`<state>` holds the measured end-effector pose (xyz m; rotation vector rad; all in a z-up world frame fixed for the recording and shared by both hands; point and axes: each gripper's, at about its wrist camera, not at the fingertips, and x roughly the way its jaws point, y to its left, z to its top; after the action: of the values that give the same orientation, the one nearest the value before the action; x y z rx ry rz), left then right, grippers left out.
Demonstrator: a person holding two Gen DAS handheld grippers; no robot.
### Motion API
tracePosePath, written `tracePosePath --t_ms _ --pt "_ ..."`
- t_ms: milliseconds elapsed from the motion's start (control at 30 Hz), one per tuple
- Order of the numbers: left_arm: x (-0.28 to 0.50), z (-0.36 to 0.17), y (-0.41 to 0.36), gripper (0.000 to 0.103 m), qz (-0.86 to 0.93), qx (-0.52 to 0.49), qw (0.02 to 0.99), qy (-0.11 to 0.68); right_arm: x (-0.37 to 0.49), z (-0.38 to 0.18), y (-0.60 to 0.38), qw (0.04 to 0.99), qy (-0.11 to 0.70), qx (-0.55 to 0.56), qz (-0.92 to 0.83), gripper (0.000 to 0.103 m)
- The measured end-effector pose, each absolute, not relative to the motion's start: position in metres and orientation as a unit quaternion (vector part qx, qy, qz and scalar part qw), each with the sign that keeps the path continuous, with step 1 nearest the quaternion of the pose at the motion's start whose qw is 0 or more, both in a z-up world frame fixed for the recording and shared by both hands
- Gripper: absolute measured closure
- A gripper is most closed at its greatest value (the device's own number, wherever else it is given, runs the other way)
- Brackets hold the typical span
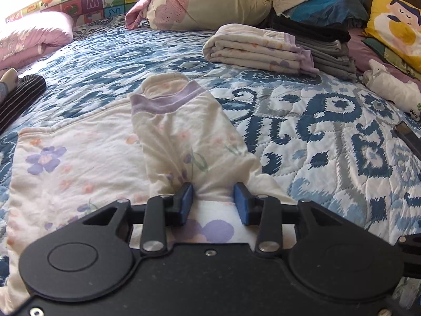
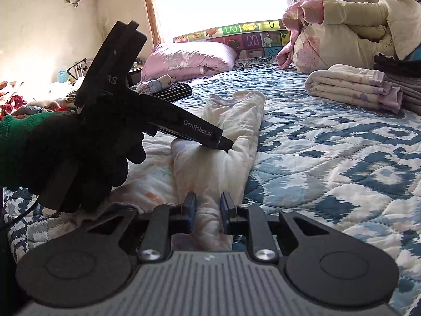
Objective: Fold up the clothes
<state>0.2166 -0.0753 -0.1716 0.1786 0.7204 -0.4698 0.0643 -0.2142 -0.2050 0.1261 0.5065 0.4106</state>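
From the left wrist view, the cream quilted cotton garment printed with pale purple flowers (image 1: 86, 158) lay spread on the blue-and-white patterned bedspread (image 1: 329, 142), near and to the left, with one lilac-cuffed sleeve or leg (image 1: 179, 126) folded in over it and pointing away toward the far side. The left gripper (image 1: 213, 201) stood over the near end of that folded part. Its blue pads (image 1: 187, 200) were apart, with a bunched ridge of cloth between them; the left pad seemed to touch the fabric, the right stood just clear, so I took it as spread rather than pinching. Far to the right sat a folded matching floral garment (image 1: 260, 50) beside a stack of grey and black folded clothes (image 1: 331, 50).

From the right wrist view, the same garment ran away from the camera as a long soft roll (image 2: 231, 137). The right gripper (image 2: 208, 208) was pressed onto its near end, cloth gathered tight between the narrow pads. A black-gloved hand with a green cuff (image 2: 73, 158) held the left gripper's handle (image 2: 163, 115), its tip resting on the roll farther along.

The cloth looked light, limp and a little padded; I judged it would sag and unfold if lifted by one point. It seemed neither slippery nor fragile. Best to pinch through both layers at the fold's edge, near the corners.
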Motion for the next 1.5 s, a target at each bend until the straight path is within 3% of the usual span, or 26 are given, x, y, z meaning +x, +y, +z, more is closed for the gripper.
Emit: tracePosePath --t_ms 133,233,333,400,467,533,900,1100,1300,1500 --pt "0.210 -0.152 -0.065 0.065 -0.218 0.043 0.909 0.353 0.055 -0.200 -0.214 0.951 0.231 0.057 0.199 0.080" --pt "0.184 -0.132 -0.042 0.053 -0.196 -0.009 0.922 0.333 0.040 -0.186 -0.216 0.956 0.214 0.047 0.197 0.075" --pt "0.159 -0.123 -0.014 0.053 -0.156 -0.051 0.927 0.337 0.027 -0.174 -0.222 0.955 0.210 0.058 0.203 0.074" --pt "0.143 -0.119 0.009 0.053 -0.139 -0.088 0.925 0.341 0.020 -0.167 -0.225 0.955 0.206 0.057 0.205 0.070" --pt "0.125 -0.115 0.033 0.050 -0.115 -0.122 0.925 0.342 0.016 -0.164 -0.227 0.952 0.210 0.069 0.209 0.055" --pt "0.109 -0.113 0.056 0.048 -0.093 -0.154 0.922 0.342 0.014 -0.164 -0.231 0.946 0.223 0.097 0.214 0.052" --pt "0.037 -0.144 0.182 0.045 0.039 -0.329 0.880 0.340 0.019 -0.177 -0.272 0.916 0.259 0.250 0.177 0.052" --pt "0.022 -0.172 0.216 0.045 0.053 -0.431 0.845 0.312 0.022 -0.182 -0.274 0.917 0.261 0.253 0.164 0.051" --pt "0.033 -0.186 0.184 0.045 -0.017 -0.486 0.817 0.310 0.021 -0.181 -0.266 0.918 0.264 0.238 0.176 0.051" --pt "0.047 -0.188 0.154 0.059 0.008 -0.462 0.841 0.282 0.022 -0.183 -0.265 0.918 0.269 0.235 0.173 0.051"
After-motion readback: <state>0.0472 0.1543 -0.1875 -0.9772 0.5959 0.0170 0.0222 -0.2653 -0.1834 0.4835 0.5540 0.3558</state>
